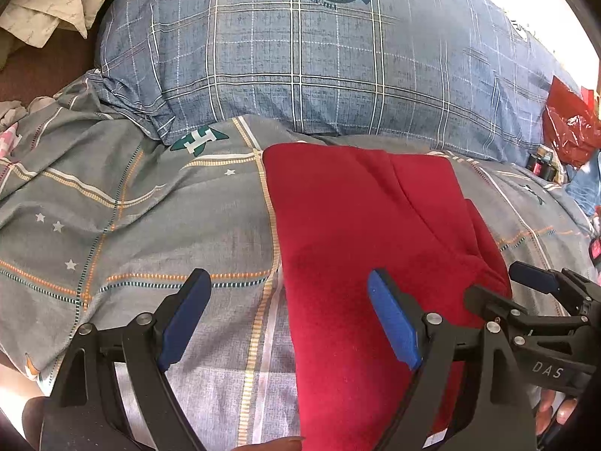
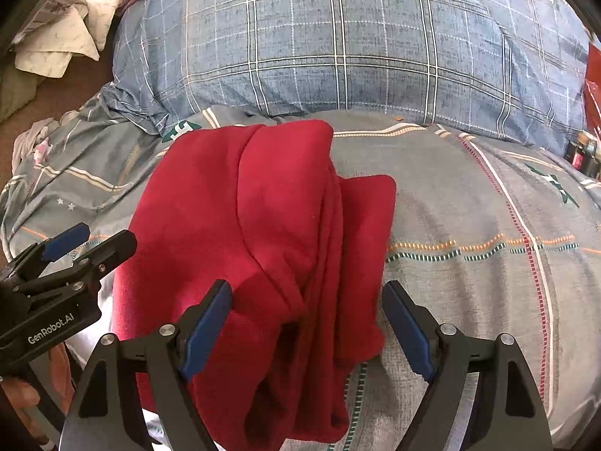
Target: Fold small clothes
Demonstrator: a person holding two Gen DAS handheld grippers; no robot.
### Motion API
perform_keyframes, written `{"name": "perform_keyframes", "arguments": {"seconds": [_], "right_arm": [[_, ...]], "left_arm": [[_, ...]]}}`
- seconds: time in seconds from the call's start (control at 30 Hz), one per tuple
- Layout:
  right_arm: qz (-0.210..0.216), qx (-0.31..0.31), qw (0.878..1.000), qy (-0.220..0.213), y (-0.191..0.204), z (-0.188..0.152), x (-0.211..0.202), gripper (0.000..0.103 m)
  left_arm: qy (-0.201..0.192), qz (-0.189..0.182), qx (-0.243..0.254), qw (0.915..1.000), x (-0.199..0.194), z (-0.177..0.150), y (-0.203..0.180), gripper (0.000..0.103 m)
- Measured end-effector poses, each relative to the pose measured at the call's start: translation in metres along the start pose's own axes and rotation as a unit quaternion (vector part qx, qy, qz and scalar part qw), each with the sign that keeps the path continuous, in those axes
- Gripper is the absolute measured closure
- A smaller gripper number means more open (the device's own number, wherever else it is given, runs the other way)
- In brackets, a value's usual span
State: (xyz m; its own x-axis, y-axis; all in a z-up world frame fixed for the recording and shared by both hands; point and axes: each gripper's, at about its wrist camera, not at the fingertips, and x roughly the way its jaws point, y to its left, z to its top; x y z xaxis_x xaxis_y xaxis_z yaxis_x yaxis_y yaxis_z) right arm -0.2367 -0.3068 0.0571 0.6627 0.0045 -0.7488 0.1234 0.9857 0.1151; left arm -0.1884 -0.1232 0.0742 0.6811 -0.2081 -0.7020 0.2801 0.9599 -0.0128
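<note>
— Grey checked bedsheet with orange and green dashed lines (image 1: 142, 218) covers the bed, and a big blue plaid pillow with a round crest (image 1: 319, 60) lies along the far side. What sits on the sheet?

— One folded red fleece garment (image 2: 263, 225), lying flat on the sheet just in front of the pillow. Its near end runs out of both views at the bottom, so I cannot tell what kind of garment it is.

— And the left tongs (image 1: 289, 319)?

— Spread wide, blue pads apart. One pad hangs over the sheet, the other over the red fleece; the garment's left edge runs between them, nothing pinched.

— The right tongs (image 2: 308, 330)?

— Also spread, with the bunched right-hand folds of the fleece between the pads, which do not press on it. Whether the tips touch the cloth, I cannot tell.

— Anything at the edges?

— Crumpled cream patterned fabric (image 1: 49, 11) at the far left, a shiny red plastic bag (image 1: 567, 131) at the right, partly cut off. Small dark items beside it are too blurred to identify. Fingertips (image 1: 556, 409) show under the right tongs' body.
</note>
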Motion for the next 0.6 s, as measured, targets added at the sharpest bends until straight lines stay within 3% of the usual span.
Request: {"name": "perform_keyframes", "arguments": {"seconds": [0.6], "right_arm": [[0.007, 0.004, 1.000, 0.000, -0.011, 0.005, 0.003, 0.018]], "left_arm": [[0.004, -0.012, -0.008, 0.9999, 0.008, 0.004, 0.006, 0.017]]}}
